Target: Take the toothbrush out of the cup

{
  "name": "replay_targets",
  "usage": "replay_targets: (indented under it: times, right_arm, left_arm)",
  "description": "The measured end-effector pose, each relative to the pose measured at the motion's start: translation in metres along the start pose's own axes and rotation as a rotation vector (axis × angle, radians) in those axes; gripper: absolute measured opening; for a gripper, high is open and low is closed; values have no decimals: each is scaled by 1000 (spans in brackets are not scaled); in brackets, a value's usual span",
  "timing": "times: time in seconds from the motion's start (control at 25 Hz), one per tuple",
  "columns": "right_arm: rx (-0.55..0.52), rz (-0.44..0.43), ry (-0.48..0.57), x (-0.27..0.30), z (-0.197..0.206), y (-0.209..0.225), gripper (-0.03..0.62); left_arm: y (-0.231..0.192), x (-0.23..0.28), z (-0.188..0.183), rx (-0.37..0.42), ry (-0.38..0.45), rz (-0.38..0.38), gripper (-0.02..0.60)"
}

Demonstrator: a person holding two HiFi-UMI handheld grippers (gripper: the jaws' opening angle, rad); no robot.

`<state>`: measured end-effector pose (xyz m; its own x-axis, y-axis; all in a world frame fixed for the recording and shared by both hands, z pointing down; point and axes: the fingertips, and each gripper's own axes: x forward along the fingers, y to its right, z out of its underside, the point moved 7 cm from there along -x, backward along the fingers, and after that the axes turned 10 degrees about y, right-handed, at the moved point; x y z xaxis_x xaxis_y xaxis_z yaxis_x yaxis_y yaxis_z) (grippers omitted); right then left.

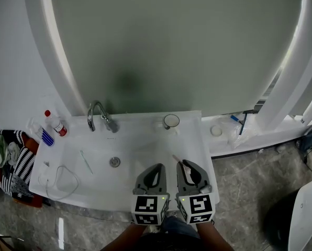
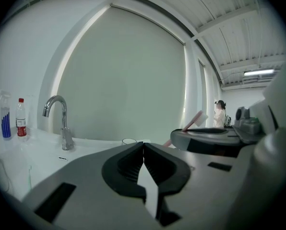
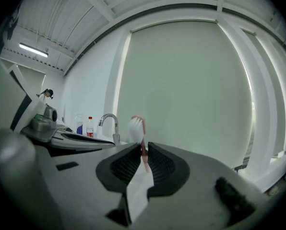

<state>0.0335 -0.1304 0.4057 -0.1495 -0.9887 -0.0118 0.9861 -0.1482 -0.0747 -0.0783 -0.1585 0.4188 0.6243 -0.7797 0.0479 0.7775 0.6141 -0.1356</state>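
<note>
Ribbed black pads of the right gripper (image 3: 143,147) were seen pressed on the thin pink handle of the toothbrush (image 3: 136,128), whose white bristled head stood up just above the fingertips. In the head view the toothbrush (image 1: 176,158) was held over the right part of the basin, well apart from the cup (image 1: 171,121). The left gripper (image 2: 143,143) was seen beside it with its jaws brought together and nothing between them. Both grippers were moulded in matt grey, with a marker cube at the rear of each.

Below them a white, smooth, glossy sink (image 1: 145,150) was spread, with a round metal drain (image 1: 114,162) near its middle and a curved chrome faucet (image 1: 98,116) at its back edge. The clear round cup was set on the back rim, to the right of the faucet. A red-capped bottle (image 1: 56,123) and a spray bottle (image 1: 41,132) were stood at the left corner, and a thin looped cable (image 1: 59,179) was laid on the left part of the sink.

Behind the sink a large pale green panel (image 1: 171,46) was framed by a white arch (image 1: 54,61). The floor (image 1: 250,192) was tiled in grey, veined stone.
</note>
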Motion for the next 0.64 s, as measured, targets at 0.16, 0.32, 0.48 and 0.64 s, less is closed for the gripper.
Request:
replay_targets:
  times: [0.16, 0.32, 0.48, 0.64]
  right_arm:
    - [-3, 4, -3, -3, 1, -1, 51]
    - [-7, 2, -3, -3, 0, -2, 51]
    - [-12, 0, -2, -2, -1, -4, 51]
    - [-14, -2, -6, -1, -1, -5, 51]
  left_arm:
    - [3, -2, 1, 13, -6, 12, 9]
    - [3, -2, 1, 3, -10, 18, 9]
    - [0, -3, 3, -6, -19, 18, 9]
    - [-1, -5, 3, -10, -22, 17, 9]
